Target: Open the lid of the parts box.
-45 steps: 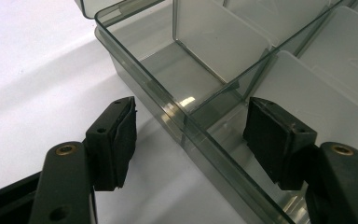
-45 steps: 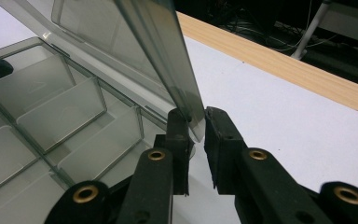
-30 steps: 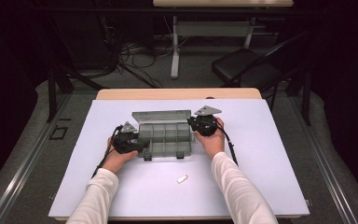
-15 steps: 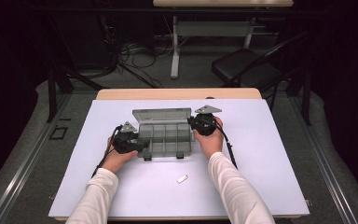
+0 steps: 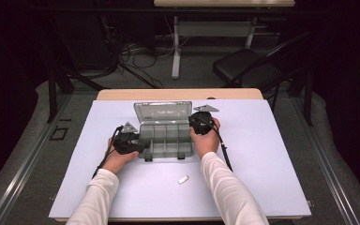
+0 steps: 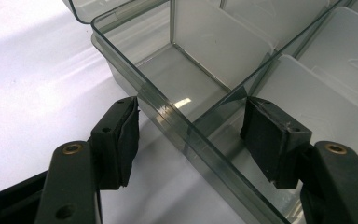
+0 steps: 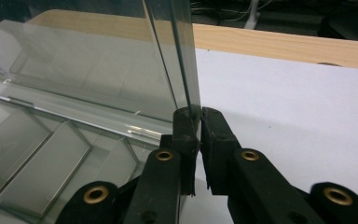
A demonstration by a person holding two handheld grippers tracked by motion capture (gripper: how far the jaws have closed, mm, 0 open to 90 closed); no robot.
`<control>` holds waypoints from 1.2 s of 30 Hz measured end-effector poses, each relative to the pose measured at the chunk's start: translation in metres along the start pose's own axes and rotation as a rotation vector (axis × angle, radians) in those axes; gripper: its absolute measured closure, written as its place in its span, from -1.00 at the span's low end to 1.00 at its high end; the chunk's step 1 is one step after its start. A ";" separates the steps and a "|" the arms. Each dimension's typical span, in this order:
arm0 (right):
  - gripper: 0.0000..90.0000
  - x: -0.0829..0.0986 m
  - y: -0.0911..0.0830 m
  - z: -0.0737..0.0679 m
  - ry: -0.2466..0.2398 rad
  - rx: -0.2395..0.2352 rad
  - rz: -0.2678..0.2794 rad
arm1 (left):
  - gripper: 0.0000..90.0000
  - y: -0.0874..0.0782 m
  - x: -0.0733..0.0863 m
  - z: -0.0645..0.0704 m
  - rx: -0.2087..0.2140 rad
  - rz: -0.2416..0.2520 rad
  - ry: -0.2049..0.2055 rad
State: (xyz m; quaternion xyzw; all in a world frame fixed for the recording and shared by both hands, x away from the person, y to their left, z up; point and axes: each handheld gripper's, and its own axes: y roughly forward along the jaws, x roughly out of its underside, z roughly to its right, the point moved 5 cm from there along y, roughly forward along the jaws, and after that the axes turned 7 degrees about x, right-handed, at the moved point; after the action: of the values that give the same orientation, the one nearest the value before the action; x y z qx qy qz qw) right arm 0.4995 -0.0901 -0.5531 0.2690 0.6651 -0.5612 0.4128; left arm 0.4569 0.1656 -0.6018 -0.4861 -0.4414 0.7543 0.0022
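We note a clear, smoke-tinted plastic compartment box (image 5: 166, 139) near the middle of the white table, toward the far side. Its lid (image 5: 163, 113) is open, standing up along the far edge, tilted back. Inside, pale dividers (image 6: 223, 35) split the tray into rows of cells, all bare. Two dark latches (image 5: 148, 158) hang on the near wall. Box sits flat.

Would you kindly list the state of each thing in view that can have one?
Clear plastic compartment box: open, compartments empty, flat on the table.
Clear hinged lid: raised upright, its edge pinched by the right gripper.
Left gripper: open, jaws either side of the box's side wall.
Right gripper: shut on the lid.
Small white piece: lying loose on the white table, untouched.
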 end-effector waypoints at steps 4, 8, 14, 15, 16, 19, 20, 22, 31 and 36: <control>0.91 -0.001 0.001 -0.002 0.036 0.030 -0.009 | -0.18 0.000 0.000 0.000 0.002 0.001 0.000; 0.92 -0.002 0.002 -0.003 0.073 0.045 -0.015 | -0.18 0.000 0.000 0.000 0.002 0.002 0.000; 0.94 -0.005 0.006 -0.003 0.091 0.060 -0.038 | -0.18 0.000 0.000 0.000 0.001 0.001 0.000; 0.94 -0.006 0.006 -0.003 0.093 0.062 -0.040 | -0.18 0.000 0.000 0.000 0.002 0.001 -0.001; 0.94 -0.006 0.007 -0.003 0.092 0.067 -0.039 | -0.18 0.000 0.000 0.000 0.002 0.000 -0.001; 0.95 -0.007 0.008 -0.003 0.100 0.078 -0.044 | -0.18 0.000 0.000 0.000 0.002 0.001 -0.001; 0.95 -0.007 0.009 -0.003 0.102 0.080 -0.044 | -0.18 0.000 0.000 0.000 0.002 0.001 -0.001; 0.95 -0.007 0.010 -0.004 0.107 0.090 -0.048 | -0.18 0.000 0.000 0.000 0.002 0.001 -0.001; 0.96 -0.010 0.015 -0.003 0.111 0.100 -0.070 | -0.18 0.000 0.000 0.000 0.004 -0.002 -0.002; 0.96 -0.010 0.017 -0.003 0.125 0.098 -0.081 | -0.18 0.000 0.000 0.000 0.003 0.001 -0.001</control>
State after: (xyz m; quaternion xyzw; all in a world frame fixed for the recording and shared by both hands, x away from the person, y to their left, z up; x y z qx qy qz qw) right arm 0.5179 -0.0828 -0.5531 0.2963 0.6715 -0.5914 0.3340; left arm 0.4572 0.1658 -0.6019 -0.4857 -0.4401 0.7552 0.0023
